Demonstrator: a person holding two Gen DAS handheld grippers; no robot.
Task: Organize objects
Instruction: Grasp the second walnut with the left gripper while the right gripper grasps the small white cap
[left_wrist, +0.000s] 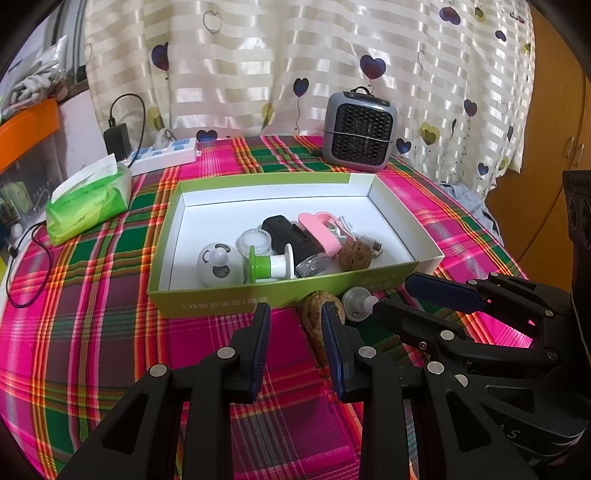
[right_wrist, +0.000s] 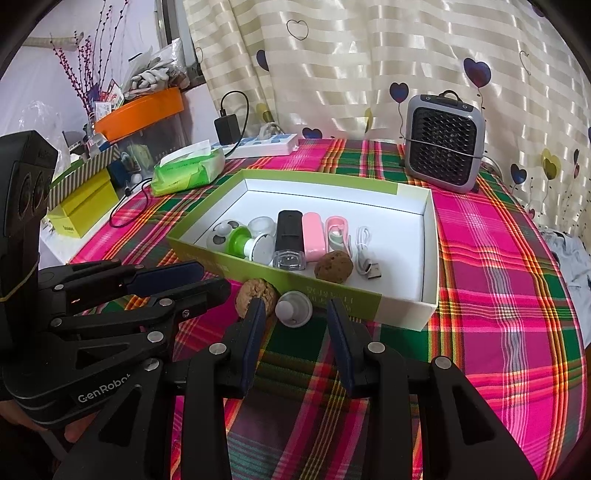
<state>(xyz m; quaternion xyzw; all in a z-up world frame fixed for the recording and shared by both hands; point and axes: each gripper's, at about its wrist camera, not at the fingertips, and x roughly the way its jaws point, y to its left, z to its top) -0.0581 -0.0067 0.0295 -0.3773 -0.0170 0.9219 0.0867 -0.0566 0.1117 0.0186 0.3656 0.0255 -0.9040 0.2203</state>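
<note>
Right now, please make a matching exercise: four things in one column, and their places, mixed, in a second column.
1. brown walnut on the cloth
2. grey square fan heater
3. white coiled USB cable
4. green tissue pack

a. inside the green cardboard box
b. behind the box, by the curtain
c. left of the box
d. before the box, outside

1-d, 2-b, 3-a, 4-c

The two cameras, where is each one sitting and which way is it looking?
Left wrist view: sits on the left gripper, looking forward across the plaid tablecloth at the green cardboard box; the right gripper shows at right.
Right wrist view: sits on the right gripper, facing the same box; the left gripper shows at left.
Both share the box, the brown walnut outside it, and the grey fan heater.
</note>
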